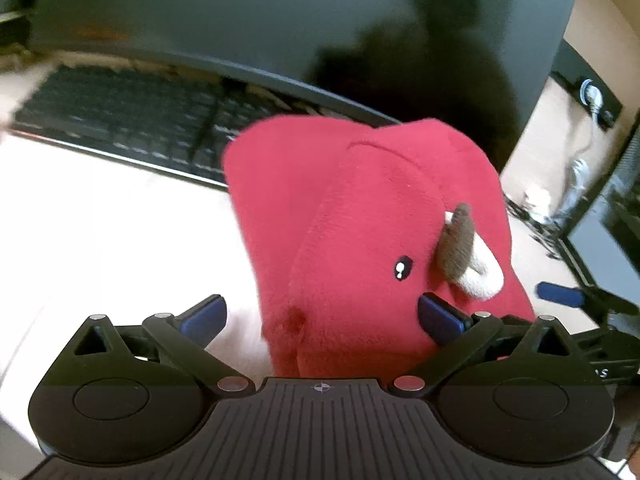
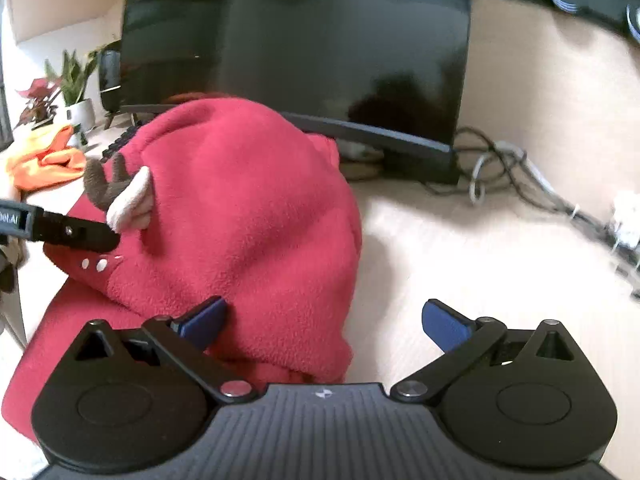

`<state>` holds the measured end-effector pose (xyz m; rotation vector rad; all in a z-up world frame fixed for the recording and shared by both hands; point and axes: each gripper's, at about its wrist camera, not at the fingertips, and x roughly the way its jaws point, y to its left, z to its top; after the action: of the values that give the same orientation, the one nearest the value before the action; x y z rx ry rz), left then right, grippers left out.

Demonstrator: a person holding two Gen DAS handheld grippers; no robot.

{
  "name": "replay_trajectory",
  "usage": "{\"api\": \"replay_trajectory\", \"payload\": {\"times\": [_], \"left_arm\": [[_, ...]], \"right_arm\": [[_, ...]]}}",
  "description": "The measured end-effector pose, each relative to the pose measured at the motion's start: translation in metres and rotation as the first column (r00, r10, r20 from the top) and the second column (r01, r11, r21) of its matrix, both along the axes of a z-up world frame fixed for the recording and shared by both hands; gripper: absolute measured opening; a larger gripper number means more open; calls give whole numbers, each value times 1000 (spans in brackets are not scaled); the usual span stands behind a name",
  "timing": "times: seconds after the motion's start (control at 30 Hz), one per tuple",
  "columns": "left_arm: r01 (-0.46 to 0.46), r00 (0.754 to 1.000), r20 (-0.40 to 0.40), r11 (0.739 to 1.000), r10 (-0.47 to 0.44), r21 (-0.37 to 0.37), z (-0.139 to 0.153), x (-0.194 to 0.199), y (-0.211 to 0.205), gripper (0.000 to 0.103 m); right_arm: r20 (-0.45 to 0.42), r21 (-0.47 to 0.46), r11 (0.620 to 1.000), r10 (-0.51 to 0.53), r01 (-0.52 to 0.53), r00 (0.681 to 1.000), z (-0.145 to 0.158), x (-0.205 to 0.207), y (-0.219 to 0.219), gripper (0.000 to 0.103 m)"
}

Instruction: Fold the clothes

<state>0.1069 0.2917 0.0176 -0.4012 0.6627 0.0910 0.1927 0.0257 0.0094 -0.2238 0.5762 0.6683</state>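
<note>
Between the wide-open left gripper [image 1: 322, 314] sits the red fleece hood [image 1: 360, 220]; bare desk [image 2: 460, 240] lies right of the open right gripper [image 2: 324, 318].

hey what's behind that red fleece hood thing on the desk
Behind the red fleece hood stands a dark monitor, with a black keyboard at its foot. The hood covers part of both; what lies under it cannot be seen.

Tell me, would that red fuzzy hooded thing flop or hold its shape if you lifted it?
Probably flop: the red fleece garment already slumps in soft folds on the desk. It looks light and grippy rather than slippery. Its small horn might dangle.
</note>
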Motion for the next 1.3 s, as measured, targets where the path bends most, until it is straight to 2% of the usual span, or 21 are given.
{"api": "replay_trajectory", "payload": {"times": [0.07,0.13,0.23,0.33,0.47,0.63,0.73,0.83,0.9,1.0,1.1,1.23,1.3], "left_arm": [[-13,1000,-11,1000,13,11,-2,-6,-5,103],[-27,999,-26,1000,28,12,-5,-12,-13,103],[-49,998,-48,999,49,14,-10,-22,-24,103],[-70,995,-69,997,71,16,-15,-32,-35,103],[-98,990,-98,995,99,20,-21,-45,-50,103],[-113,984,-135,993,114,16,-27,-60,-67,103],[-66,987,-144,997,71,38,-27,-65,-79,103],[-59,988,-141,998,60,10,-25,-66,-78,103],[-49,991,-122,999,49,4,-15,-66,-74,103],[-25,998,-66,1000,24,-12,5,-67,-68,103],[23,998,63,996,-18,-81,33,-59,-55,103],[138,978,179,975,-107,-175,47,-21,-34,103],[147,979,168,969,-114,-199,31,6,-26,103]], "right_arm": [[28,-3,1000,23,-23,999,11,-11,-3,103],[36,9,995,95,-95,995,18,-28,-12,103],[24,-78,989,127,-125,992,3,-35,-5,103],[-2,-79,990,116,-116,993,-12,-31,-1,103],[-11,-155,974,163,-163,987,-10,-36,-6,103],[-44,-139,978,152,-157,987,-14,-42,-24,103],[-17,-141,975,169,-170,985,-6,-41,-36,103],[-3,-28,987,159,-159,987,18,-35,-51,103],[16,51,992,115,-116,993,33,-24,-55,103],[21,66,997,43,-44,999,32,0,-34,103],[53,-154,988,38,-29,998,-7,10,9,103],[61,-156,988,26,-16,998,-10,4,4,103],[64,-156,988,20,-10,998,-12,0,1,103]]}}
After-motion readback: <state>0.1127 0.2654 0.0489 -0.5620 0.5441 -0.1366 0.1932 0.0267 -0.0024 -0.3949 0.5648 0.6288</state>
